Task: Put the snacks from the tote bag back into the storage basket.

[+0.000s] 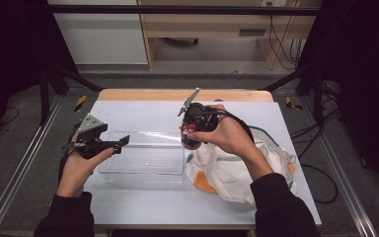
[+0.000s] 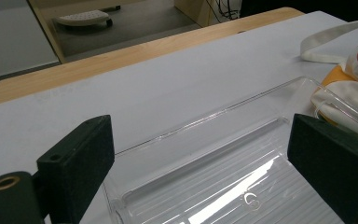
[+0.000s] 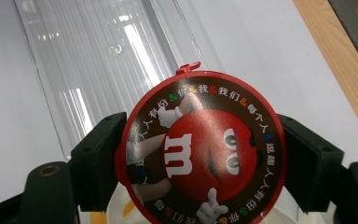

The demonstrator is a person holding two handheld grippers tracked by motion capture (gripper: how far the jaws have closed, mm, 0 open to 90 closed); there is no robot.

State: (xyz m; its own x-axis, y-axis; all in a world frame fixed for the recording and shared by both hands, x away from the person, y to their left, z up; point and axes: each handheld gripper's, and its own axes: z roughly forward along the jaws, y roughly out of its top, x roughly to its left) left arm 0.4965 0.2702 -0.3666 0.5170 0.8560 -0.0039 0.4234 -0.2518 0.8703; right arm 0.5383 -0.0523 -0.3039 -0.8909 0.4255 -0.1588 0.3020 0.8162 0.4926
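The candy tub (image 3: 200, 151) with the red lid is sitting clamped between the right gripper (image 1: 193, 129)'s jaws, one jaw pressing each side, held up in the air just past the right end of the clear tray (image 1: 143, 160). In the right gripper view the lid is facing the camera and the tray's ribbed floor (image 3: 98, 60) is lying beyond it, with nothing in it. So the pick looks done, the tub looks lifted out of the white cloth bag (image 1: 237, 170) just right of the tray, and the drop into the tray is still left. The left gripper (image 1: 113, 144) is hovering at the tray's left end, jaws spread wide and gripping nothing, maybe getting ready to steady the tray, though I cannot tell if it is touching the wall. The tray is resting on the white table (image 1: 143, 111).
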